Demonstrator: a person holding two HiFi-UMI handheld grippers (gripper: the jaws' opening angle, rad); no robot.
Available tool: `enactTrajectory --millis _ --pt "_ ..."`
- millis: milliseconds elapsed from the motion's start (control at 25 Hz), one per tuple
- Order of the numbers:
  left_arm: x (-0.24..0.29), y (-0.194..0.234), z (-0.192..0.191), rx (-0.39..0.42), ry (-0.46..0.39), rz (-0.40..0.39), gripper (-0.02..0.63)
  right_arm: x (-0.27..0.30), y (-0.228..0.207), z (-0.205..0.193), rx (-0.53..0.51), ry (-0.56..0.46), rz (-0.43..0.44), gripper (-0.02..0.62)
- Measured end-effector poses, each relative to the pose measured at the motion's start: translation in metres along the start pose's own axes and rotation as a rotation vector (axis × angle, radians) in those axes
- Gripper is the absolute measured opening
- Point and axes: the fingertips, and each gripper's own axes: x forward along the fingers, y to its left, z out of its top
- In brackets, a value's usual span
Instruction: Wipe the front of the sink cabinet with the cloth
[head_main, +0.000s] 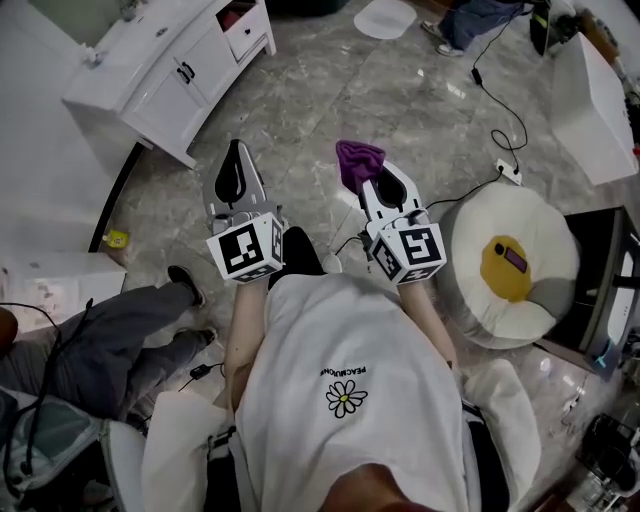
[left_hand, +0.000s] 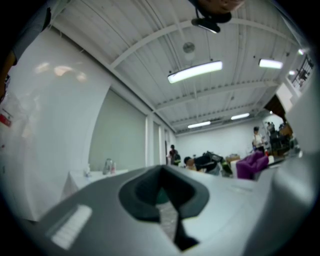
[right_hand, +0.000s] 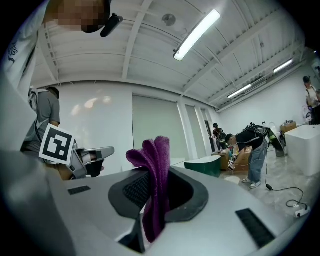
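At the far left stands the white sink cabinet (head_main: 170, 75), nearer to the right of it the left gripper (head_main: 237, 160) holds its jaws together on nothing, and further right the right gripper (head_main: 370, 185) is clamped on the purple cloth (head_main: 360, 158), well apart from the cabinet

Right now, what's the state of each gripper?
Left gripper: jaws closed, nothing held.
Right gripper: jaws closed on the purple cloth.

Grippers x2, left gripper (head_main: 236, 152) & right gripper (head_main: 368, 182); 1 ea.: cloth (head_main: 358, 158), sink cabinet (head_main: 150, 75), egg cushion (head_main: 505, 262).
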Motion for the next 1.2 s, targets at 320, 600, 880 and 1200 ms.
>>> enactTrajectory --millis 320,600,880,1200 --pt "0.022 0.01 0.001 0.021 -0.003 0.017 0.005 0.014 -0.011 -0.004 0.041 0.002 -0.002 0.058" --pt "0.071 0.023 -0.007 -0.003 -0.02 -0.003 0.005 0.051 -0.03 -0.002 0.031 -0.007 -0.025 0.058" --pt "0.138 0.05 -0.031 -0.038 0.015 0.013 0.005 0.115 -0.051 -0.012 0.038 0.058 -0.037 0.059" --pt "0.241 0.117 -0.058 -0.051 0.064 0.014 0.005 0.248 -0.043 -0.022 0.069 0.139 0.012 0.059"
